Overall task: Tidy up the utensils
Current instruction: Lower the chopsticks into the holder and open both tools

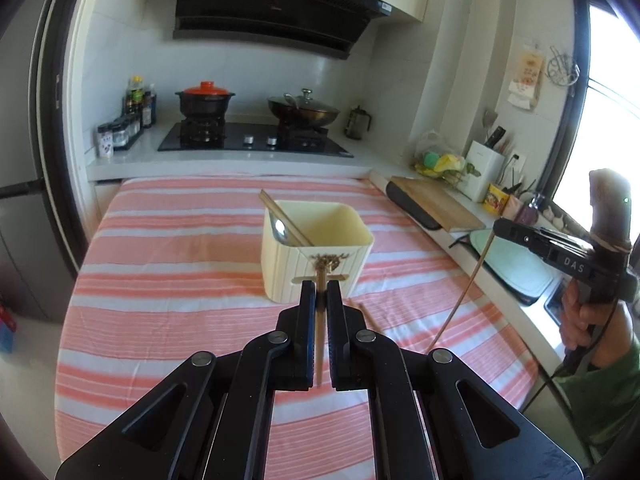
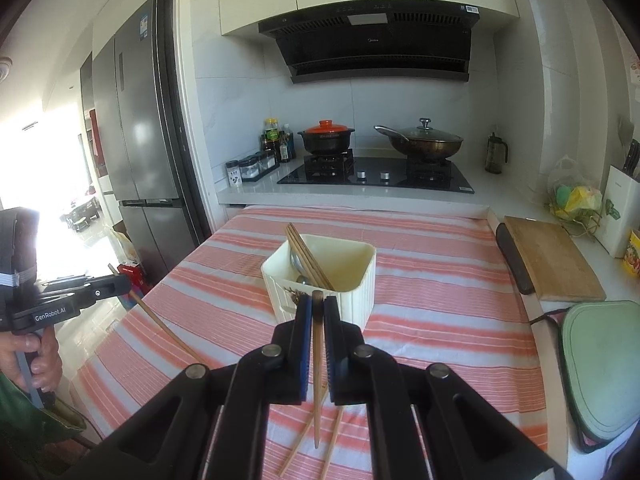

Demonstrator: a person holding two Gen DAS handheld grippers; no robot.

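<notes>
A cream ribbed utensil holder point(image 1: 316, 248) point(image 2: 324, 280) stands mid-table on the pink striped cloth, holding chopsticks point(image 2: 306, 256) and a metal spoon point(image 1: 280, 230). My left gripper point(image 1: 320, 290) is shut on a wooden chopstick point(image 1: 319, 332), just in front of the holder. My right gripper point(image 2: 317, 304) is shut on another wooden chopstick point(image 2: 317, 368), also just short of the holder. Two loose chopsticks point(image 2: 316, 436) lie on the cloth under the right gripper. Each gripper shows in the other's view with its chopstick hanging down: the right gripper point(image 1: 496, 228), the left gripper point(image 2: 120, 280).
A wooden cutting board point(image 2: 548, 260) and a green board point(image 2: 600, 364) lie on the counter at right. A stove with a red-lidded pot point(image 2: 326, 136) and a wok point(image 2: 424, 140) stands behind. A fridge point(image 2: 132, 120) is at left.
</notes>
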